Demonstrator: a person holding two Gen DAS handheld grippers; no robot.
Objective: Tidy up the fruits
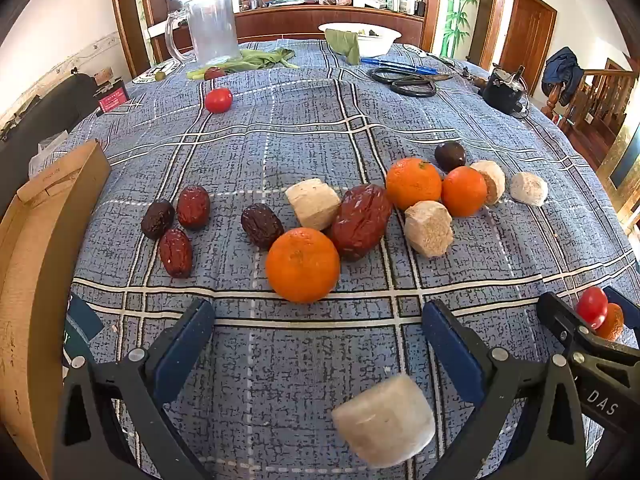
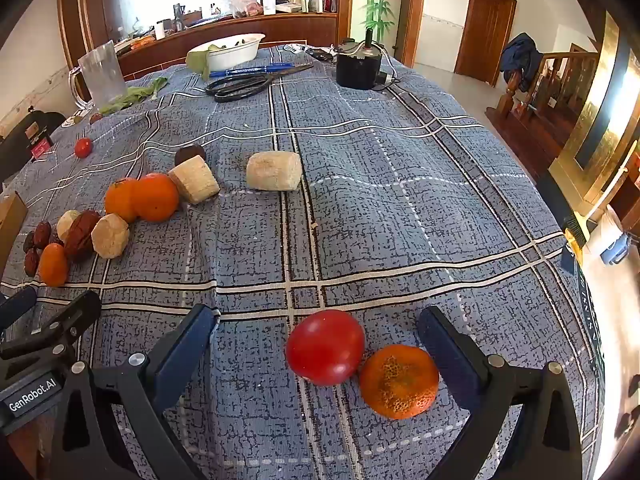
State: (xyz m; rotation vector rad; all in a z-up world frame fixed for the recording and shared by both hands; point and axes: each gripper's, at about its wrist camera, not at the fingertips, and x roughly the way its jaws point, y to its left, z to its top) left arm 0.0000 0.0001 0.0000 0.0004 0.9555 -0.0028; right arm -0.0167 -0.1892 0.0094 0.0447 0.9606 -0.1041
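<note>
Fruits lie on a blue plaid tablecloth. In the left wrist view my left gripper is open; a pale white chunk lies between its jaws, and an orange sits just beyond its tips. Behind are red dates, dark dates, two more oranges and pale chunks. In the right wrist view my right gripper is open, with a red tomato and an orange lying between its jaws. Another tomato lies far back left.
A cardboard box stands at the left edge. At the back are a clear pitcher, leafy greens, a white bowl, scissors, blue pens and a black device. The table edge runs along the right.
</note>
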